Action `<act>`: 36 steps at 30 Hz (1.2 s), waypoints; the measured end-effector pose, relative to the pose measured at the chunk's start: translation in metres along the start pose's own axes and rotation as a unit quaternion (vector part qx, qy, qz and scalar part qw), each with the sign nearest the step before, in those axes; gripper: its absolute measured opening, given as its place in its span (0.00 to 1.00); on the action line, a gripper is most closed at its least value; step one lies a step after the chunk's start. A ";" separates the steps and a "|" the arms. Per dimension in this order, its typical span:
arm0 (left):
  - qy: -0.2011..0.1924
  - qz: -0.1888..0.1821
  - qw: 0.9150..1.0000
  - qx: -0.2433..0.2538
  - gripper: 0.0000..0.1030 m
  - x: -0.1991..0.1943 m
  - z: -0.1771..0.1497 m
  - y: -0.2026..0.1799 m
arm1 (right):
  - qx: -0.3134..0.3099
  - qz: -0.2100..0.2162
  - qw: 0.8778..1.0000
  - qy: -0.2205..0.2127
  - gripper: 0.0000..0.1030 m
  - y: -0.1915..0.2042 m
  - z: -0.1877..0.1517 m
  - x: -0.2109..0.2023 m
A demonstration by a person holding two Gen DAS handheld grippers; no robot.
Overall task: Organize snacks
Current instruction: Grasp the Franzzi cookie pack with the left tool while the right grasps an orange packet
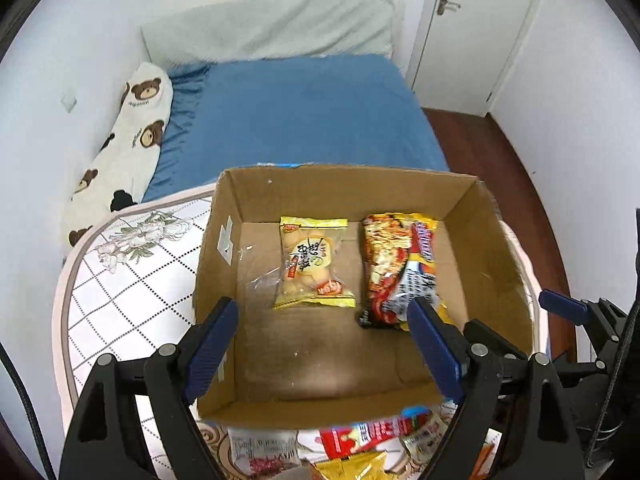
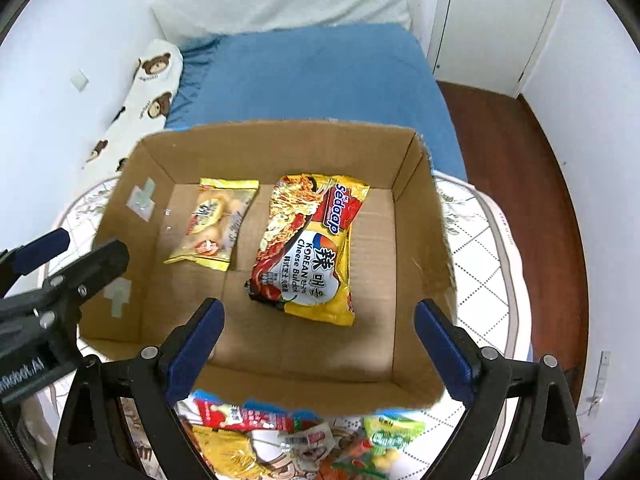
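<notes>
Left wrist view: your left hand-held gripper (image 1: 324, 344) hung wide open w/ nothing btwn its pads, over the cardboard box (image 1: 224, 216). Your right hand-held gripper (image 2: 320, 340) was open and empty too. Yellow snack pack (image 1: 314, 266) and noodle packet (image 2: 308, 244) lay flat inside, side by side, apart; bare floor at near wall. More snacks (image 2: 296, 436) lay on the tabletop (image 1: 120, 280) below the near rim.

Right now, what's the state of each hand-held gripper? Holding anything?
Left hand-held gripper: open, nothing between its fingers, above the cardboard box.
Right hand-held gripper: open, empty, above the same box.
</notes>
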State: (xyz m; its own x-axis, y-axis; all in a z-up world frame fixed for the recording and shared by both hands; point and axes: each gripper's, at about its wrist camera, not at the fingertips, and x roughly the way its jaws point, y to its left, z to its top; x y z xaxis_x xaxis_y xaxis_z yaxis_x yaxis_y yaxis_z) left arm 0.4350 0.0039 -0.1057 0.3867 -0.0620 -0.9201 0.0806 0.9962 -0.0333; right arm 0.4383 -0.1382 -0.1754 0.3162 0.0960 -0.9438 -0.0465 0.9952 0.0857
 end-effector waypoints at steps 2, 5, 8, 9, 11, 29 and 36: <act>-0.011 -0.004 1.000 0.001 0.84 -0.017 -0.006 -0.002 | 0.001 0.001 1.000 -0.013 0.95 0.000 -0.007 -0.016; -0.021 -0.011 1.000 -0.001 0.84 -0.037 -0.015 -0.004 | 0.004 0.005 1.000 -0.028 0.95 0.000 -0.017 -0.038; -0.033 -0.012 0.999 0.000 0.84 -0.055 -0.023 -0.006 | 0.007 0.009 0.999 -0.039 0.95 -0.001 -0.029 -0.057; -0.038 -0.013 0.999 0.000 0.84 -0.062 -0.026 -0.007 | 0.009 0.010 0.999 -0.041 0.95 -0.001 -0.033 -0.062; -0.046 -0.014 0.999 0.001 0.84 -0.073 -0.034 -0.009 | 0.013 0.015 0.999 -0.044 0.95 -0.002 -0.044 -0.072; 0.066 0.035 0.997 -0.005 0.84 -0.047 -0.192 0.028 | 0.103 0.033 0.992 0.064 0.95 -0.057 -0.203 -0.039; 0.150 0.070 0.986 -0.002 0.84 -0.010 -0.260 0.062 | 0.140 0.033 0.979 0.141 0.95 -0.070 -0.278 0.006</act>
State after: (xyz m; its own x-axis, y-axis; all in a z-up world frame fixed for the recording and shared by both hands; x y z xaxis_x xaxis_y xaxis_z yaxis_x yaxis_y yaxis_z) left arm 0.1975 0.0826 -0.2004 0.1043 0.0974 -0.9898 0.0423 0.9939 0.1022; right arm 0.1797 -0.2120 -0.2754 0.0449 0.1918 -0.9804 0.2167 0.9562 0.1970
